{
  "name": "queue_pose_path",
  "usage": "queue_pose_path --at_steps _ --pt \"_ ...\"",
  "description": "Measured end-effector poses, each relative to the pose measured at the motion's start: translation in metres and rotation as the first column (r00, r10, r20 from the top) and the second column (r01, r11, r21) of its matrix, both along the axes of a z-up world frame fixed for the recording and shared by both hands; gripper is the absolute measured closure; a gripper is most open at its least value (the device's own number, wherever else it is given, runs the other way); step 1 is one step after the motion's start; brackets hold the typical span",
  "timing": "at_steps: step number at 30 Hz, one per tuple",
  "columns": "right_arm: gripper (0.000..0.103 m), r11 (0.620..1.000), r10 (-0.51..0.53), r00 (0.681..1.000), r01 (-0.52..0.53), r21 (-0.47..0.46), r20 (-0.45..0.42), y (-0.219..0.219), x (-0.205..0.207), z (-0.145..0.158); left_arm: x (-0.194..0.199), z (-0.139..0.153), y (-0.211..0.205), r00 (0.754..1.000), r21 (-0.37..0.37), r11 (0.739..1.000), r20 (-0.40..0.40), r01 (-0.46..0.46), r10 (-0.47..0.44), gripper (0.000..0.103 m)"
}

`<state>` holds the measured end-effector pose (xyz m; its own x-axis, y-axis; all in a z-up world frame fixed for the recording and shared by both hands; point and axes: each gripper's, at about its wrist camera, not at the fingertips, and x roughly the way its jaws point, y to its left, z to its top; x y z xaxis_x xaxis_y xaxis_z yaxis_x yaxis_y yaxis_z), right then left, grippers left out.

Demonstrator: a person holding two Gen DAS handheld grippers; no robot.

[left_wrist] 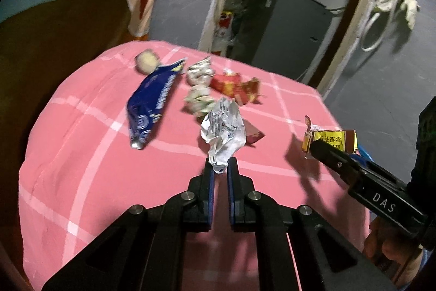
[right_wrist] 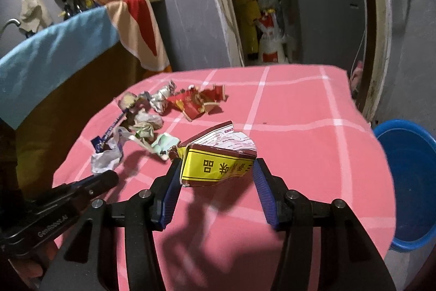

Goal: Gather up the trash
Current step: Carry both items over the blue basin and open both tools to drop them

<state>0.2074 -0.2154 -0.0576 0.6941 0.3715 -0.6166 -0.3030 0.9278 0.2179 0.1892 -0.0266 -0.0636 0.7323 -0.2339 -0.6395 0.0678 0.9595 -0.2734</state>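
Both grippers loaded: left (left_wrist: 220, 168) pinching white wrapper (left_wrist: 223, 132), right (right_wrist: 215, 168) around yellow carton (right_wrist: 218, 162), contact blurred.

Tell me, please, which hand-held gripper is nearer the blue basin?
Right. The right hand-held gripper is beside the blue basin; the left hand-held gripper sits farther away.

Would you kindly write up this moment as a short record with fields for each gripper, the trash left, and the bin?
left gripper: shut on a crumpled white wrapper, lifted over the pink cloth
right gripper: shut on a yellow and brown packet
trash left on cloth: blue pouch, red wrapper, crumpled foil
bin: blue tub beside the table, to the right
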Motion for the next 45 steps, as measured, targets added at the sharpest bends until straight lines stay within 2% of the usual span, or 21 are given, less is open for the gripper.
queue_pose_path --at_steps 5,9,13,16,23,25,29,37,45 --pt "0.053 1.000 -0.027 0.991 0.025 0.018 0.130 -0.014 -0.026 0.020 -0.008 0.015 -0.019 0.995 -0.016 0.999 0.085 0.049 -0.048 0.097" --pt "0.053 0.997 -0.081 0.961 0.077 0.025 0.266 -0.034 -0.046 0.045 -0.011 0.037 -0.040 0.978 -0.018 0.995 0.186 0.101 -0.096 0.097" --pt "0.052 0.989 -0.147 0.917 0.146 0.030 0.370 -0.056 -0.057 0.067 -0.010 0.063 -0.070 0.942 -0.013 0.986 0.299 0.165 -0.154 0.097" --pt "0.052 0.978 -0.197 0.877 0.208 0.024 0.439 -0.077 -0.067 0.083 -0.007 0.077 -0.092 0.916 -0.013 0.977 0.352 0.212 -0.194 0.097" --pt "0.051 0.933 -0.319 0.807 0.358 0.018 0.497 -0.134 -0.079 0.096 0.003 0.097 -0.161 0.845 0.009 0.942 0.439 0.336 -0.305 0.097" --pt "0.050 0.919 -0.350 0.798 0.393 0.016 0.490 -0.151 -0.083 0.093 0.007 0.097 -0.180 0.835 0.011 0.929 0.434 0.370 -0.338 0.097" --pt "0.049 0.890 -0.415 0.795 0.457 0.014 0.442 -0.180 -0.082 0.080 0.015 0.090 -0.213 0.831 0.010 0.905 0.393 0.424 -0.394 0.097" --pt "0.049 0.851 -0.506 0.808 0.525 0.018 0.301 -0.223 -0.081 0.039 0.046 0.056 -0.269 0.841 0.027 0.860 0.198 0.509 -0.504 0.096" --pt "0.049 0.828 -0.560 0.814 0.558 0.057 0.157 -0.244 -0.066 0.009 0.075 0.020 -0.291 0.851 0.042 0.852 0.036 0.522 -0.523 0.093"
